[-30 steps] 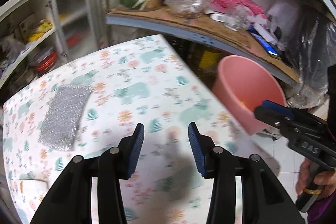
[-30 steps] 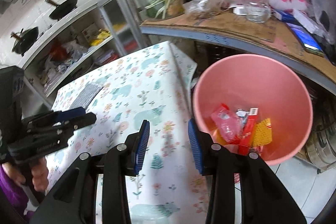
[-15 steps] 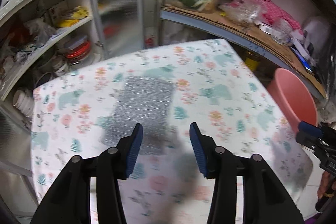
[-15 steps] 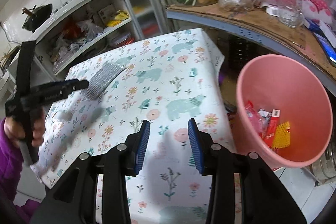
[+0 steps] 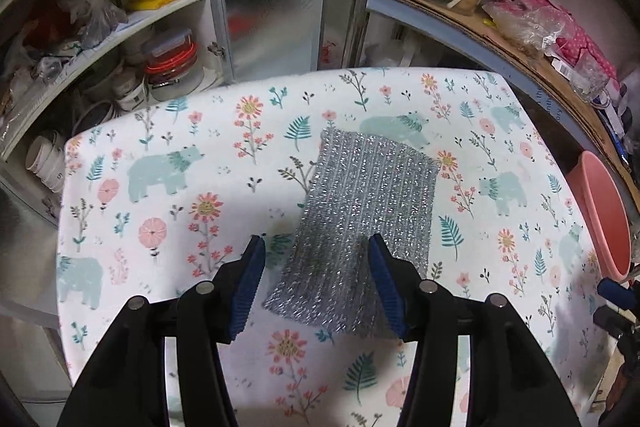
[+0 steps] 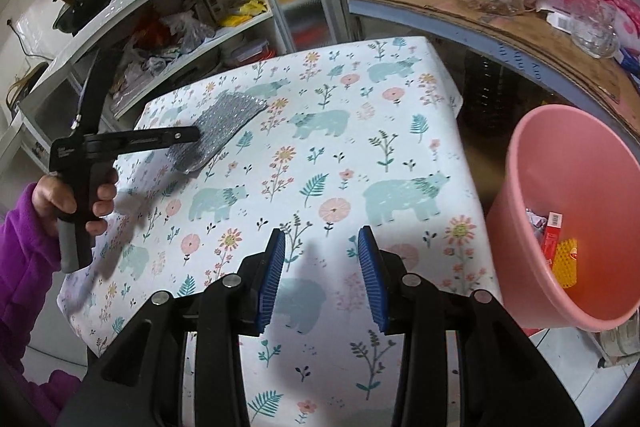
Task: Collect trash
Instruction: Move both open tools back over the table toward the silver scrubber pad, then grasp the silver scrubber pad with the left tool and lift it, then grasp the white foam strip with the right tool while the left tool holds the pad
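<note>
Left gripper spread wide above silver scouring cloth lying flat on floral bench, likely to skid off thin limp fabric; right gripper wide, empty, beside pink bin.

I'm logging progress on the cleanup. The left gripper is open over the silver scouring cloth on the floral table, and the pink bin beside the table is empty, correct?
Not quite: the pink bin is not empty. The right wrist view shows wrappers inside it, red and yellow among them. The rest holds: the left gripper is open over the silver scouring cloth on the floral table.
</note>
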### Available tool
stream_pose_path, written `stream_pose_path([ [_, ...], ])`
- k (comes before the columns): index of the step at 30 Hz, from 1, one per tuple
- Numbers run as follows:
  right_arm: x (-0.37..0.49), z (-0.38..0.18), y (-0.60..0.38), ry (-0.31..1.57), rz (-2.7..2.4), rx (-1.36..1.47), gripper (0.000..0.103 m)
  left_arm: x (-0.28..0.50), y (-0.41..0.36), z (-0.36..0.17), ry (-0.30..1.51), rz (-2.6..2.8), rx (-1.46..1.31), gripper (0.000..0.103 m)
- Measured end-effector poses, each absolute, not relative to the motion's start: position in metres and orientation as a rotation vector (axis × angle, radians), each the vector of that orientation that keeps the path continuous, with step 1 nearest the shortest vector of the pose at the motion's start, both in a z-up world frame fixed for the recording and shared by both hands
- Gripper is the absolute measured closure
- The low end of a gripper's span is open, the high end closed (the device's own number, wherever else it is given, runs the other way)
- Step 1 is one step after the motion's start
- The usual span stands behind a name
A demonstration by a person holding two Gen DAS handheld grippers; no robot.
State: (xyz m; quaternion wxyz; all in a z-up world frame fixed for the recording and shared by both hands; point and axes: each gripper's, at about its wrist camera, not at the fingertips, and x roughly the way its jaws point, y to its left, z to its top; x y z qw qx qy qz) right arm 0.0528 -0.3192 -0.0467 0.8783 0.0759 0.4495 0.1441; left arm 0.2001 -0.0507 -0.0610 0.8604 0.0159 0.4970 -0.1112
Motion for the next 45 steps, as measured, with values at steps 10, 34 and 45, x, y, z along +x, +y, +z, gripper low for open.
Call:
stream_pose_path([
  [10, 0.051, -0.046, -0.299, 0.951, 0.348, 0.121, 0.064, 0.191, -0.073, -0.066, 0.985, -0.287, 0.098, 0.084],
  [34, 0.061, -0.022, -0.100, 0.939, 1.004, -0.283, 0.064, 0.135, 0.044, 0.029, 0.816, -0.226, -0.040, 0.092],
  [45, 0.100, -0.045, -0.039, 0.980, 1.025, -0.463, 0.059, 0.130, 0.091, 0.022, 0.818, -0.192, -0.123, 0.092],
])
